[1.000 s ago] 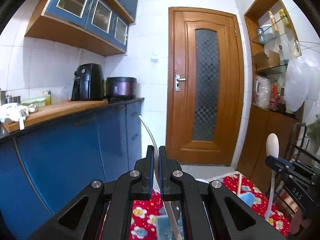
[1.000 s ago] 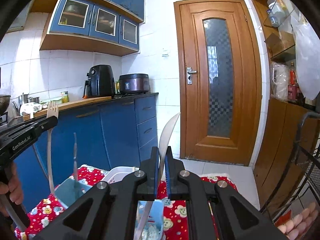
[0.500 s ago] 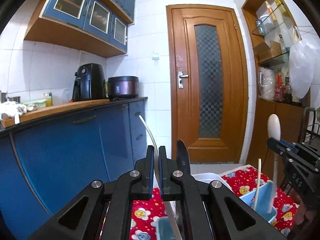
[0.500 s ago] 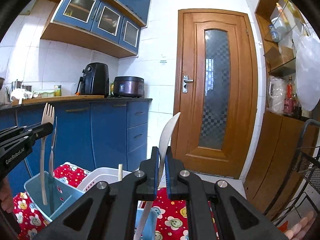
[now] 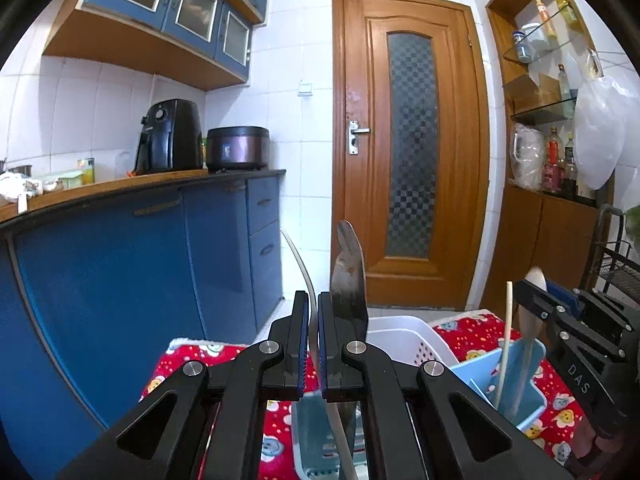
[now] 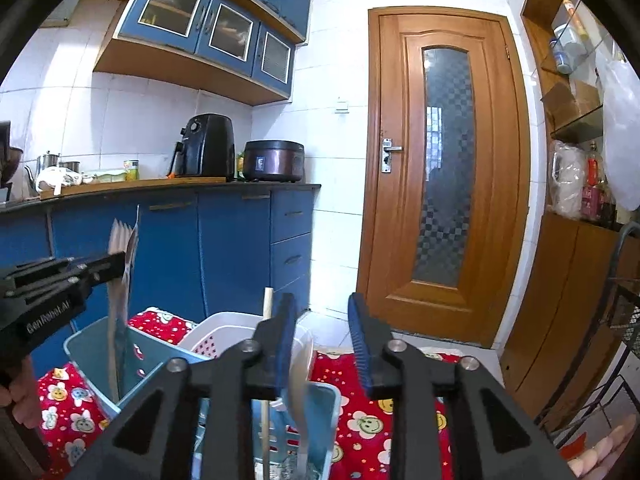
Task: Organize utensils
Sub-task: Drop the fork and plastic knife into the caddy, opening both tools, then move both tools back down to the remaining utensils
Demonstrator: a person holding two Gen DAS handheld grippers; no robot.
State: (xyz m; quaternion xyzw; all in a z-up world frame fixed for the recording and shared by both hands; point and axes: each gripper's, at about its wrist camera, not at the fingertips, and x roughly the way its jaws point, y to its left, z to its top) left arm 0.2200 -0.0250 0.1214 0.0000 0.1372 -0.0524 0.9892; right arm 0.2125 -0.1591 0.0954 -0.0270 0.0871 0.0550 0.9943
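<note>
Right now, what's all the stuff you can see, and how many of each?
fork: one, pale, above a holder
spoon: one, cream, standing in the near holder
chopstick: one, wooden, same holder
dark blade: one, brownish, upright beside the left gripper
utensil holders: two, light blue, on the cloth
basket: one, white, between the holders
cloth: one, red with cartoon faces, underneath
air fryer: one, black, on the counter
cooker: one, dark, beside it
door: one, wooden, ahead
left gripper: black, shut on the fork
right gripper: black, open over the spoon
</note>
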